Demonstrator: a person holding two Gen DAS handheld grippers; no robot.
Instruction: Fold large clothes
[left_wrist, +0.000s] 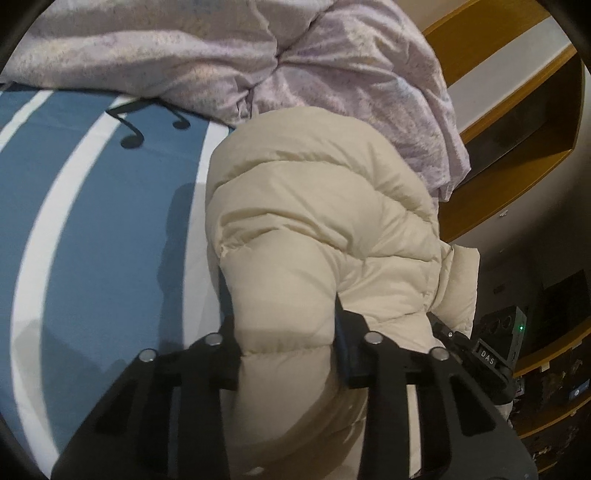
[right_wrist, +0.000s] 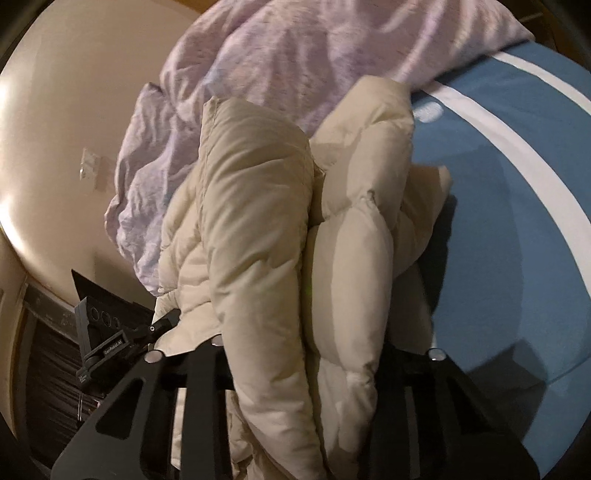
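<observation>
Cream jacket (left_wrist: 314, 221) bunched at bed (left_wrist: 110, 240) edge, against lilac duvet (left_wrist: 221, 55). Left gripper (left_wrist: 286, 343) clamped on jacket fold; right gripper (right_wrist: 303, 354) likewise. "DAS" label (left_wrist: 487, 356) on right gripper.

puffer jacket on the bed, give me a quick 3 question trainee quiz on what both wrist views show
1. True or false: the left claw has the cream puffer jacket pinched between its fingers.
2. What lies crumpled at the far end of the blue and white striped sheet? A) a lilac duvet B) a red towel C) a stack of books
3. Name the black shapes printed on the sheet in the left wrist view.

Key
1. True; the right claw is shut on the jacket as well.
2. A, the lilac duvet.
3. Musical notes.
</observation>
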